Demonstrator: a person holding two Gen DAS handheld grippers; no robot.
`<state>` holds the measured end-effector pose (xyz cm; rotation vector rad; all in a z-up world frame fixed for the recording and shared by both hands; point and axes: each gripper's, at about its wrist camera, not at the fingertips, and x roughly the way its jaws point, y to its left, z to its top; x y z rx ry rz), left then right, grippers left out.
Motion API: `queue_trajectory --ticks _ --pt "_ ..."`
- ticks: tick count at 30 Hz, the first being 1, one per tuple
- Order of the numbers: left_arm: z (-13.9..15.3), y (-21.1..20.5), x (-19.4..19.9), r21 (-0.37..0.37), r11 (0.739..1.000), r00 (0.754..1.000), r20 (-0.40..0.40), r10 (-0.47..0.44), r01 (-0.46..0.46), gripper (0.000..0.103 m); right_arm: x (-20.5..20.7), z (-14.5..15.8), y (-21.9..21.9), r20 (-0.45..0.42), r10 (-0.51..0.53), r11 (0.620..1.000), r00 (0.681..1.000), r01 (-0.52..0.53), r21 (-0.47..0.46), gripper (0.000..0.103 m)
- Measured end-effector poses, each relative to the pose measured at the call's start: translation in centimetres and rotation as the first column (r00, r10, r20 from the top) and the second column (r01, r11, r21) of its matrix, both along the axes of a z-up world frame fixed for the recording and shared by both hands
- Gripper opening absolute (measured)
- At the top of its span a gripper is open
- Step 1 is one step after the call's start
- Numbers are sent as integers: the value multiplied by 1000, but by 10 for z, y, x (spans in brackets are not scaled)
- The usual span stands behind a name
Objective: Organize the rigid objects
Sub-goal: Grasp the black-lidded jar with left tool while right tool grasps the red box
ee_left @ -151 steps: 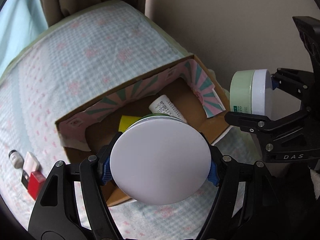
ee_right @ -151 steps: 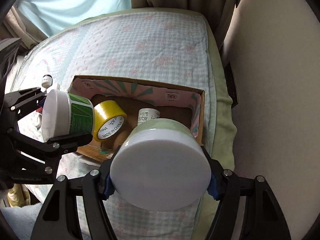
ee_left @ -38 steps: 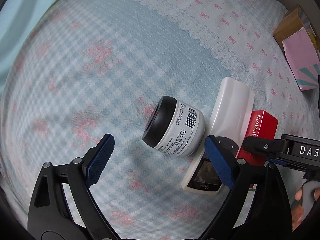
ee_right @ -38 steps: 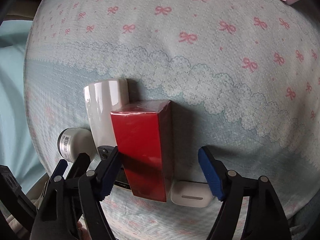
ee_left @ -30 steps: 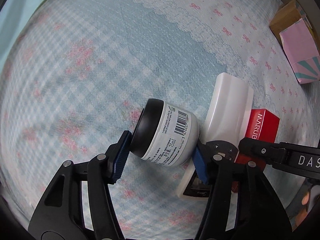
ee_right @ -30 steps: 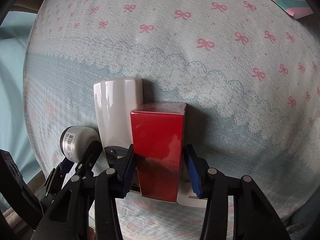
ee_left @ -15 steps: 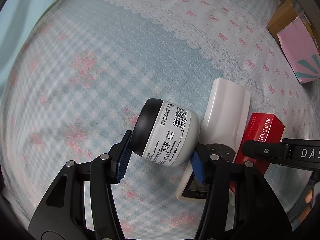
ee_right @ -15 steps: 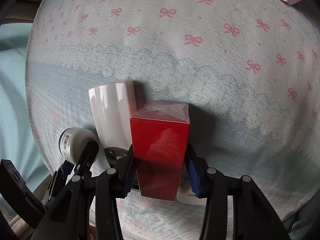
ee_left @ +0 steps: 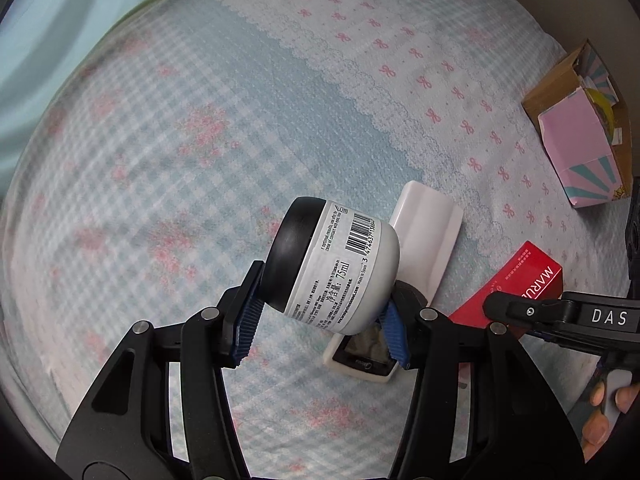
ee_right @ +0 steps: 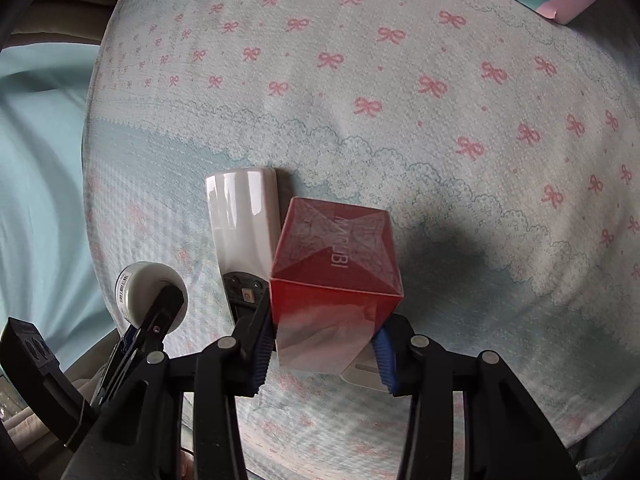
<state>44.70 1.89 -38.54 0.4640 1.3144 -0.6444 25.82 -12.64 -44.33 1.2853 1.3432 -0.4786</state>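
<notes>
Above the bedspread (ee_left: 208, 128), left gripper (ee_left: 322, 316) jaws clamped on white jar (ee_left: 340, 268), right gripper (ee_right: 322, 354) jaws gripping red box (ee_right: 336, 276).

Left wrist view: steeply down, close over the patterned bedspread (ee_left: 208, 128), cardboard box (ee_left: 576, 128) at the right edge.
Right wrist view: down (less steeply) at the bow-printed border.
Shared ground: white remote (ee_left: 430, 236) (ee_right: 244, 216), red carton (ee_left: 528, 280) (ee_right: 336, 264), grey jar (ee_left: 340, 272) (ee_right: 140, 292); each view catches the other gripper.
</notes>
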Motion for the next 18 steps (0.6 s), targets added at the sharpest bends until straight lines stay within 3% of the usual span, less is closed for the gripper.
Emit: queue_trajectory --ticks 18 --pt "103 4 -79 -46 999 992 127 3 3 49 -46 95 -8 181 96 995 979 -91 -40 40"
